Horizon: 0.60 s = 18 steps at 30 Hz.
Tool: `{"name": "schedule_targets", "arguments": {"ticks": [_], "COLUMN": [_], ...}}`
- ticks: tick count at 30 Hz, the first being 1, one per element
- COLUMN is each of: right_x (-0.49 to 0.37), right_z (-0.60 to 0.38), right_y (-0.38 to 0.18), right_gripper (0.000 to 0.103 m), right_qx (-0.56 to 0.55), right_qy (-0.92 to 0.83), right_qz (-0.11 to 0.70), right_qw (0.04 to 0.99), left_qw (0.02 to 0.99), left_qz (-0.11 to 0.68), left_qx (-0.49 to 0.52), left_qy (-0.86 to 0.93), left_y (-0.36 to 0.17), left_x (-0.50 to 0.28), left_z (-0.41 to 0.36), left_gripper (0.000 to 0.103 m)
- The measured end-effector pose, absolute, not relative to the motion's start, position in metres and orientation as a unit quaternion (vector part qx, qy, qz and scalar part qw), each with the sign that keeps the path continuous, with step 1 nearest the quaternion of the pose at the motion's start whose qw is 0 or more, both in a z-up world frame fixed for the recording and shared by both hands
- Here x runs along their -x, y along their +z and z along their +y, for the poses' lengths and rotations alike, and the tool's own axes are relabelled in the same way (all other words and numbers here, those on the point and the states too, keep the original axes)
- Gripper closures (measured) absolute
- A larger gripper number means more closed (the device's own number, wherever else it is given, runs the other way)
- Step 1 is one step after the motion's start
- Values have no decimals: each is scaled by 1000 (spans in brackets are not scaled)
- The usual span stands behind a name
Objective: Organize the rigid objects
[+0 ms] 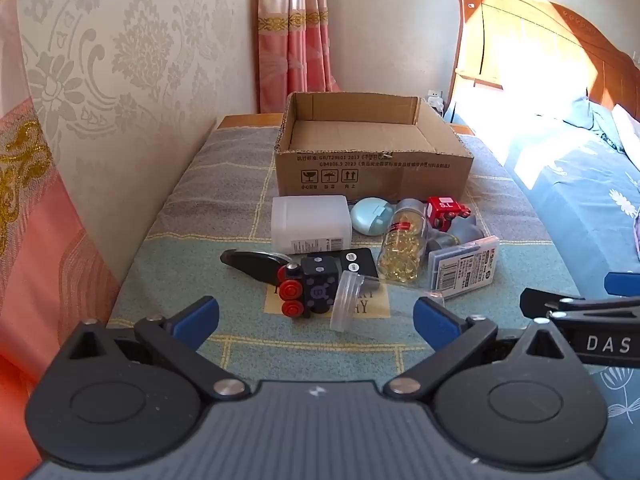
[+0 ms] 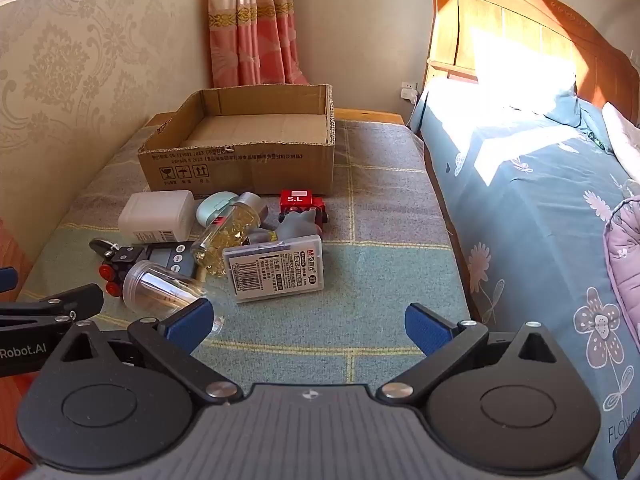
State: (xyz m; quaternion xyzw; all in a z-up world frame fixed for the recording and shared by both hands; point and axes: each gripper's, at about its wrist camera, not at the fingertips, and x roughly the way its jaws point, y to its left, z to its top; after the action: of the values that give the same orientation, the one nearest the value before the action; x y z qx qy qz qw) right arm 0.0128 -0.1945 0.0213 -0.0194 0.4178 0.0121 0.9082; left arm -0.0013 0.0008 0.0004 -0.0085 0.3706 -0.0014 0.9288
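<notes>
I hold my left gripper (image 1: 316,318) with its blue-padded jaws spread wide apart, nothing between them, angled down over the checked grey-green blanket (image 1: 208,208) that covers the table. My right gripper (image 2: 307,326) is likewise wide apart and empty, just beside the left one.

The things to sort lie in a loose cluster in front of an open, empty brown cardboard box (image 1: 372,152). Nearest my left gripper are a black toy block with red wheels (image 1: 310,290) and a clear plastic jar lying on its side (image 1: 352,300). Beyond them sit a white rectangular plastic container (image 1: 310,224), a pale teal rounded case (image 1: 371,215), a clear bottle of yellow capsules with a silver cap (image 1: 402,244), a red toy vehicle marked S.L (image 1: 446,210) and a flat clear box with a barcode label (image 2: 274,270). A bed with a blue floral cover (image 2: 532,208) runs along the right.
</notes>
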Motion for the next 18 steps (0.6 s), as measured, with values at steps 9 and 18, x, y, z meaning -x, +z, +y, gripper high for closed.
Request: {"name": "schedule_targets", "arguments": {"ticks": [9, 18], "right_x": [-12, -11], "right_z": [-194, -193], "right_y": [22, 23], "right_gripper": [0, 0], "right_qx": [22, 22], "right_qy": [10, 13], "right_qz": [414, 414], "right_qw": [910, 910], "left_qw": [927, 925], "left_qz": [375, 379], "left_qx": [7, 5], "left_qy": [-3, -1], "left_y": [0, 3], "left_x": [3, 2], "left_z": [0, -4], "left_gripper": [0, 0]}}
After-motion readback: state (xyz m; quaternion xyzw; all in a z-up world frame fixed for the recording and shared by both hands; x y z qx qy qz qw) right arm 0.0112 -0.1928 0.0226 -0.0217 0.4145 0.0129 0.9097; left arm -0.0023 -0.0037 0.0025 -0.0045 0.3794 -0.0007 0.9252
